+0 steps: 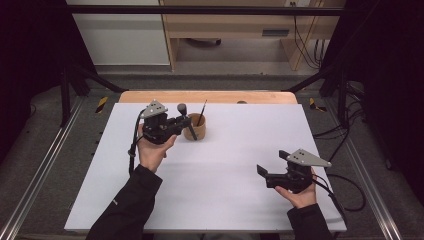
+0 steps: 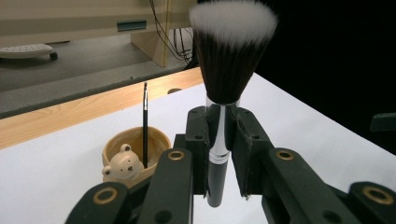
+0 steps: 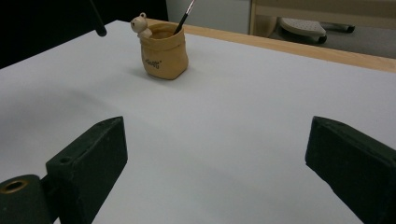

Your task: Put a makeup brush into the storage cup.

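My left gripper (image 1: 186,123) is shut on a large makeup brush (image 2: 232,60), clamped at its silver ferrule. The brush stands upright with its dark, white-tipped bristles on top and its black handle (image 3: 98,23) pointing down. It hangs just left of a tan pot (image 1: 196,128) with a small bear figure (image 2: 123,163) on its rim. A thin black brush (image 2: 145,119) stands inside the pot (image 3: 163,58). At the front right of the table, my right gripper (image 1: 273,162) is open with nothing between its jaws.
The white table top (image 1: 225,165) has a wooden strip (image 1: 210,96) along its far edge. Metal rails (image 1: 40,170) run along both sides. Beyond the table are a wooden desk and cables (image 1: 305,45) on the floor.
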Available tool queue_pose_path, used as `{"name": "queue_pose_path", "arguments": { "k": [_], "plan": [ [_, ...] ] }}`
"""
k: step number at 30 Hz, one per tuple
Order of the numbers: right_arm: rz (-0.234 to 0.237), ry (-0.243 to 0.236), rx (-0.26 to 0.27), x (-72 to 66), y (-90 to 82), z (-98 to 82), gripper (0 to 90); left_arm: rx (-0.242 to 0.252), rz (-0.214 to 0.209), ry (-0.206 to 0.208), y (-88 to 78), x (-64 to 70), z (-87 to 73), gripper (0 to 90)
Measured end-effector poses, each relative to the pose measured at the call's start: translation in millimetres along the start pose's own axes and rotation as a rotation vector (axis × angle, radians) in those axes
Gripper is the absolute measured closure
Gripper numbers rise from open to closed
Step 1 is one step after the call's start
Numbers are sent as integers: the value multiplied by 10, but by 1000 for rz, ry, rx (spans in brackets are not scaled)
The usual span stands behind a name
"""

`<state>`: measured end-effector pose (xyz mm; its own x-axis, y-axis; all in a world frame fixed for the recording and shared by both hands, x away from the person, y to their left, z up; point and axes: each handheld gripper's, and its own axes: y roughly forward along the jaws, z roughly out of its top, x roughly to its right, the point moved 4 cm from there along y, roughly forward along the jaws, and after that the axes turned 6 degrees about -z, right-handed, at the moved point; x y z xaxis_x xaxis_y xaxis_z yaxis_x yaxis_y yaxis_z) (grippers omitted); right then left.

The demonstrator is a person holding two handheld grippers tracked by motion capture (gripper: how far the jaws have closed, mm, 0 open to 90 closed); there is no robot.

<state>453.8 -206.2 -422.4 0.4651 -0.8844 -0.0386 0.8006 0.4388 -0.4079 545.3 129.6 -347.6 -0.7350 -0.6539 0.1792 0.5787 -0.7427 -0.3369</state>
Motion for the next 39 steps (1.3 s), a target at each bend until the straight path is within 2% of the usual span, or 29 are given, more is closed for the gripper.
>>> {"name": "queue_pose_path", "arguments": {
  "k": [13, 22, 39],
  "plan": [
    [-11, 6, 12, 22, 0, 12, 61, -1, 15, -1, 176, -73, 100, 772],
    [-12, 8, 10, 23, 1, 14, 59, -13, 44, 13, 280, -120, 140, 772],
    [-7, 9, 3, 13, 18, 7, 57, -16, 75, -6, 456, -288, 202, 773]
  ]
}}
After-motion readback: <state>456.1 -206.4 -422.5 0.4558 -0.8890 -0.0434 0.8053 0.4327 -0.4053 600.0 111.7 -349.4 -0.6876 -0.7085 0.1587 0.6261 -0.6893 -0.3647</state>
